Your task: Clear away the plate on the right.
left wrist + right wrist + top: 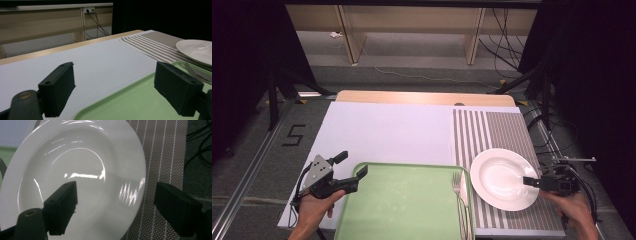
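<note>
A light green tray (pixel 402 205) lies at the table's near edge. A fork (pixel 457 192) and a knife (pixel 464 197) rest along its right side. To the right, a white plate (pixel 504 178) sits on a striped placemat (pixel 492 130). My left gripper (pixel 351 164) is open at the tray's far left corner. In the left gripper view, one jaw stands over the white sheet and the other over the tray (pixel 140 100). My right gripper (pixel 532 182) is open at the plate's right rim. It straddles the rim of the plate (pixel 75 157), nothing held.
A large white sheet (pixel 387 130) covers the left and middle of the wooden table (pixel 422 97). Cables (pixel 562 150) trail beside the table's right edge. Table legs and a shelf frame stand beyond the far edge.
</note>
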`<state>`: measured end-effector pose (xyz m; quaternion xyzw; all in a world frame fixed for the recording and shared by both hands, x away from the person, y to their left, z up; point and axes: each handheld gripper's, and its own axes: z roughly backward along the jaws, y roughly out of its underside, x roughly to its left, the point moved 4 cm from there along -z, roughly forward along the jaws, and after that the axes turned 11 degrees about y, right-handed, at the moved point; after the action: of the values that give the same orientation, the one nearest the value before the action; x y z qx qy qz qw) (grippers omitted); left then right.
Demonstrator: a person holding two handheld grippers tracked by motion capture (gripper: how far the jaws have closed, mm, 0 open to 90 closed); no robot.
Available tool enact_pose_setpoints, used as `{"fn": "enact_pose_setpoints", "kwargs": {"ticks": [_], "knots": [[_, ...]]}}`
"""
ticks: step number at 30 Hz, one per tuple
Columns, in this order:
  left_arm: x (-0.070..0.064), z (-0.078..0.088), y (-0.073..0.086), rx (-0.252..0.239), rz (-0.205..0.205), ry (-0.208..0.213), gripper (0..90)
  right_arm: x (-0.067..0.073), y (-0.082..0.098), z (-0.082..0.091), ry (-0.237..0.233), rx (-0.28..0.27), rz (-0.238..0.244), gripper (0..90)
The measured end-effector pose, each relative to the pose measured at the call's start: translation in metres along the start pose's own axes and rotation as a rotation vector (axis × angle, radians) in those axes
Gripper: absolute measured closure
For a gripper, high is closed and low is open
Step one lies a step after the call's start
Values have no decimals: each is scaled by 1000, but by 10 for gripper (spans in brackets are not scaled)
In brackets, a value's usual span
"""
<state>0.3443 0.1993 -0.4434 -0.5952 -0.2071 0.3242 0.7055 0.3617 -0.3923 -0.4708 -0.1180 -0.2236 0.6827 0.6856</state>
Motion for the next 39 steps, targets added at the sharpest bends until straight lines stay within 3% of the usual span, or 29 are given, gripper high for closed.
{"fn": "enact_pose_setpoints", "kwargs": {"ticks": [5, 7, 10, 11, 13, 14, 15, 16, 17, 18, 19, 20, 22, 23, 24, 26, 29, 30, 32, 33, 34, 35, 36, 37, 38, 39], "knots": [[0, 0, 0, 1, -1, 1, 163, -3, 2, -3, -18, 22, -19, 216], [0, 0, 0, 1, -2, 1, 163, -5, 3, -6, -44, 4, -20, 225], [0, 0, 0, 2, 0, 0, 163, -7, 5, -7, -66, 24, -37, 233], [0, 0, 0, 2, 0, 0, 163, -7, 5, -8, -56, 24, -41, 239], [0, 0, 0, 2, 0, 0, 163, -7, 6, -10, -61, 20, -37, 253], [0, 0, 0, 2, -1, 0, 163, -7, 6, -10, -87, 37, -27, 257], [0, 0, 0, 1, 1, -1, 163, -9, 6, -12, -77, 28, -7, 259], [0, 0, 0, 0, 2, -3, 163, -8, 6, -12, -83, 38, -22, 266], [0, 0, 0, 1, 2, -3, 163, -9, 7, -10, -125, 76, -21, 282], [0, 0, 0, 2, 1, -3, 163, -10, 7, -11, -128, 71, -17, 287], [0, 0, 0, 3, 0, -2, 163, -10, 8, -9, -146, 104, -31, 295], [0, 0, 0, 3, -1, -1, 163, -10, 8, -11, -190, 59, -34, 307], [0, 0, 0, 3, 1, -1, 163, -8, 8, -15, -153, 59, -67, 331], [0, 0, 1, 3, 1, -1, 163, -8, 9, -15, -207, 72, -75, 337], [0, 0, 1, 4, 1, -1, 163, -8, 9, -17, -142, 69, -61, 347], [0, 0, 0, 2, 2, -2, 163, -7, 9, -17, -175, 89, -75, 350], [0, 0, 1, 4, -1, 0, 164, -6, 10, -20, -185, 63, -66, 377], [0, 0, 0, 4, -2, 0, 164, -6, 10, -20, -176, 83, -84, 385], [0, 0, 0, 3, 1, 0, 164, -7, 9, -23, -207, 47, -81, 409], [0, 0, 1, 3, 2, 0, 164, -8, 10, -22, -184, 72, -79, 421], [0, 0, 1, 3, 1, 0, 164, -8, 10, -22, -213, 68, -93, 436], [0, 0, 1, 4, 1, 0, 164, -8, 10, -20, -209, 89, -121, 449], [0, 0, 0, 3, 1, 0, 164, -9, 10, -22, -188, 74, -112, 462], [0, 0, 0, 3, 1, 0, 164, -10, 10, -23, -229, 57, -113, 476], [0, -1, 0, 3, 1, 0, 164, -11, 10, -23, -211, 60, -127, 489], [0, -1, 1, 4, 0, 0, 164, -11, 11, -22, -233, 84, -150, 500]]}}
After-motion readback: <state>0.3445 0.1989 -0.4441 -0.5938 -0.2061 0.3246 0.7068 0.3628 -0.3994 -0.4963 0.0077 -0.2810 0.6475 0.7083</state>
